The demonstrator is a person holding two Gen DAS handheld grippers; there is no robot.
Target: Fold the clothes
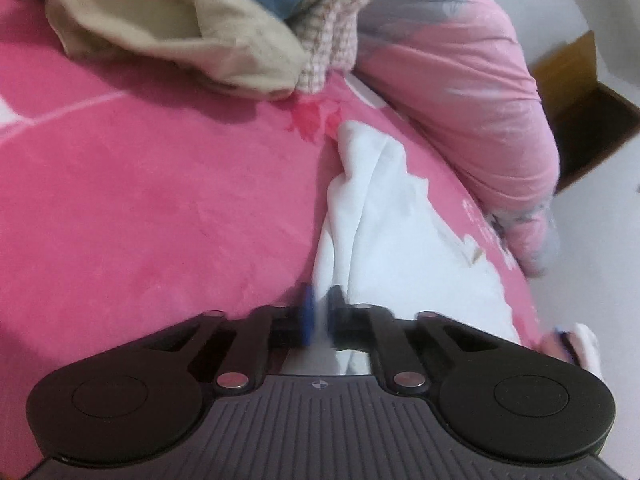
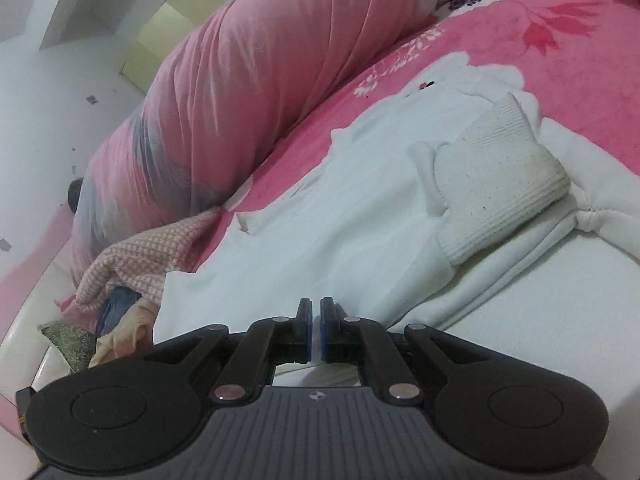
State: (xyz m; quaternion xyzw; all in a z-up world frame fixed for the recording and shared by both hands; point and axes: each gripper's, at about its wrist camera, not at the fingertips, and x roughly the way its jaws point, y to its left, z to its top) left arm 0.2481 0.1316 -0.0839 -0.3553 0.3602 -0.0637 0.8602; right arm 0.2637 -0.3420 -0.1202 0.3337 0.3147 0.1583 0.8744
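Observation:
A white sweatshirt (image 2: 360, 216) lies spread on the pink flowered bedsheet (image 2: 560, 72), one sleeve folded across it with its ribbed cuff (image 2: 500, 184) on top. In the left wrist view a bunched fold of the same white garment (image 1: 372, 208) runs from the bed down into my left gripper (image 1: 320, 314), whose blue pads are shut on the fabric. My right gripper (image 2: 316, 322) hovers low over the near part of the sweatshirt, shut, with nothing seen between its pads.
A pile of other clothes (image 1: 192, 20), beige, blue denim and pink check, sits at the far side of the pink sheet (image 1: 140, 200). A rolled pink quilt (image 1: 480, 80) lines the bed's edge. A cardboard box (image 1: 584, 104) stands on the floor beyond it.

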